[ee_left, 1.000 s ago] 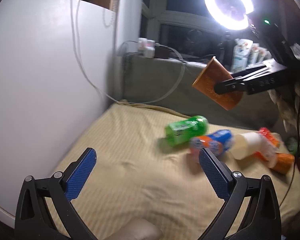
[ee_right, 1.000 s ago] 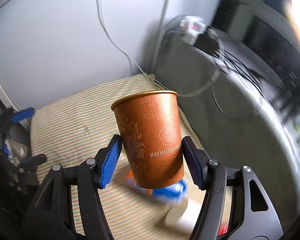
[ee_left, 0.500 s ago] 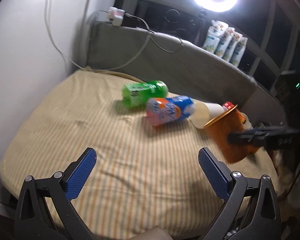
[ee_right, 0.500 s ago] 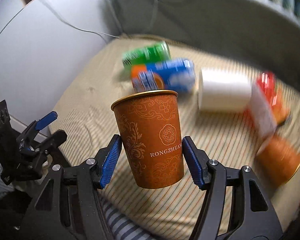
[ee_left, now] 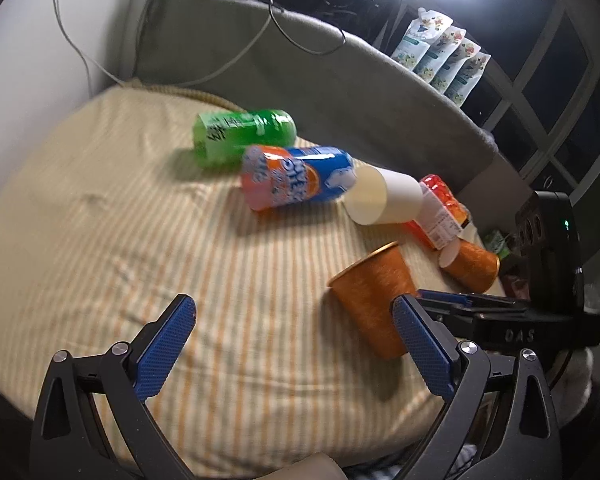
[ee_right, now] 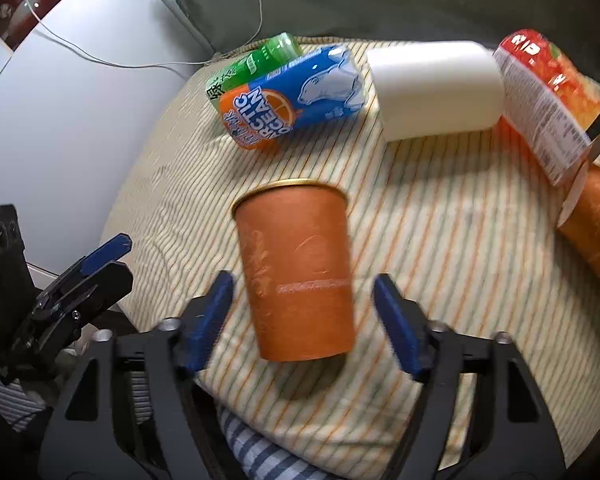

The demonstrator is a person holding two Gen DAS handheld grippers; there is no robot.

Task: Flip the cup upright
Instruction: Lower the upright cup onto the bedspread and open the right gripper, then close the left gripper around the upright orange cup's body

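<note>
Blue-padded fingers (ee_right: 220, 308) of our right gripper (ee_right: 304, 308) stand apart on either side of the copper-orange paper cup (ee_right: 296, 276), a gap showing between each pad and the cup wall. We see the cup mouth-up, slightly tilted, its base on the striped yellow bedcover (ee_right: 440, 248). Our left gripper (ee_left: 292, 344) hangs with its fingers wide apart and nothing between them, just beside the cup in the left wrist view (ee_left: 374, 300).

Beyond the cup, all lying on their sides, we find a blue-and-orange Arctic Ocean can (ee_right: 296, 96), a green can (ee_right: 256, 64) behind it, a white paper cup (ee_right: 436, 88), a red-labelled jar (ee_right: 548, 96) and a second orange cup (ee_right: 596, 224). White cables (ee_left: 80, 48) trail down the wall beyond the cup.
</note>
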